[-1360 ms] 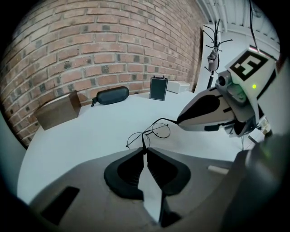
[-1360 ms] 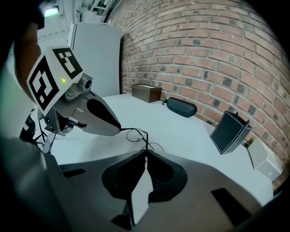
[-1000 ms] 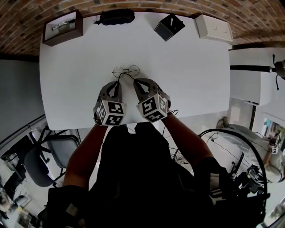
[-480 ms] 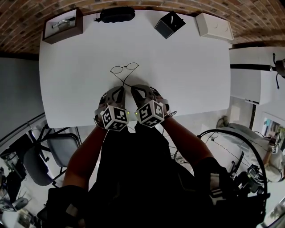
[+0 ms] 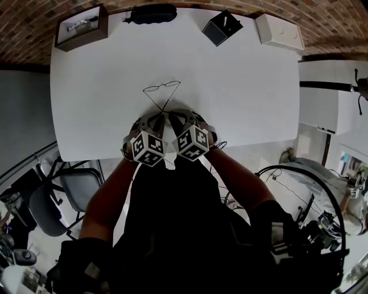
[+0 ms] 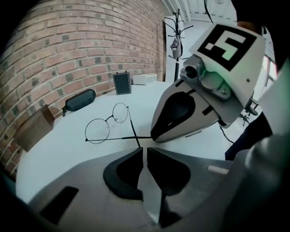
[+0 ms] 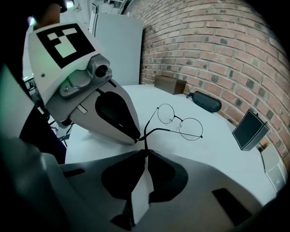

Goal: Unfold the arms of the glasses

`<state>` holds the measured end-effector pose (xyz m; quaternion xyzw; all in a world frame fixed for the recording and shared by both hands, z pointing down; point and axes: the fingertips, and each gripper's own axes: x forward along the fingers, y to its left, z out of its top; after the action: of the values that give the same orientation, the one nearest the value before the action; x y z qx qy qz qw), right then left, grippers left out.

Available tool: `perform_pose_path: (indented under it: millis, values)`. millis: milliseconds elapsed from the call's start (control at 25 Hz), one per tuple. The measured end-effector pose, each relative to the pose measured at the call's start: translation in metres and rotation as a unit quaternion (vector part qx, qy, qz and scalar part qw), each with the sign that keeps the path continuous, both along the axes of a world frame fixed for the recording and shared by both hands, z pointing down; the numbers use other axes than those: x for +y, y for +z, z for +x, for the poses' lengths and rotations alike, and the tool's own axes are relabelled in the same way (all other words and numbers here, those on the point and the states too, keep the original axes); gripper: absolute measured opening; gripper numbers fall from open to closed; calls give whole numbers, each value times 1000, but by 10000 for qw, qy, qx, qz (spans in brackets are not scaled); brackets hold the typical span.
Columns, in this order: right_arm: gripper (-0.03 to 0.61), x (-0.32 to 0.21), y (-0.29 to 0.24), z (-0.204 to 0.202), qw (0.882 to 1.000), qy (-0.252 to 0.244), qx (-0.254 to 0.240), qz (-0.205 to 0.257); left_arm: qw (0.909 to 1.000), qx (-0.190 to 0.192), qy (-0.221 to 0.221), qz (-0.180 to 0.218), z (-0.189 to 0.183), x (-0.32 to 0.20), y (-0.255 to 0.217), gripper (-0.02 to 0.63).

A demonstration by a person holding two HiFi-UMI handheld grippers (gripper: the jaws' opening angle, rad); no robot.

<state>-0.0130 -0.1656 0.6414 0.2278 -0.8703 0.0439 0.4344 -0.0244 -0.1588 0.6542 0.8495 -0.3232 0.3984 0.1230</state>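
Thin round wire glasses (image 5: 161,86) lie on the white table (image 5: 247,86), lenses away from me, their two arms crossing in an X (image 5: 163,106). My left gripper (image 5: 156,118) and right gripper (image 5: 172,118) sit side by side near the table's front edge, almost touching. In the left gripper view the glasses (image 6: 106,124) send one arm down into the left gripper (image 6: 144,149), which is shut on its tip. In the right gripper view the glasses (image 7: 180,121) send the other arm, curved, into the right gripper (image 7: 146,152), also shut on its tip.
Along the table's far edge stand a brown box (image 5: 80,28), a black glasses case (image 5: 150,14), a small black stand (image 5: 222,27) and a white box (image 5: 279,32). A chair (image 5: 54,201) stands at the left by the table's front edge (image 5: 92,155).
Both grippers have drawn back toward the table's front edge and come closer together. The glasses' arms have swung out from the lenses and now cross.
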Motion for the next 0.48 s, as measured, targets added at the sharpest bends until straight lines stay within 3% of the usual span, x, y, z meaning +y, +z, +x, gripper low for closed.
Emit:
perform_pose_path:
  millis: [280, 480]
  values:
    - [20, 4, 8, 1, 9999, 49, 106, -123, 9989, 273, 264, -284, 9, 15, 2, 35]
    - [26, 10, 3, -2, 9994, -89, 7, -338, 9966, 692, -273, -344, -2, 9, -11, 35]
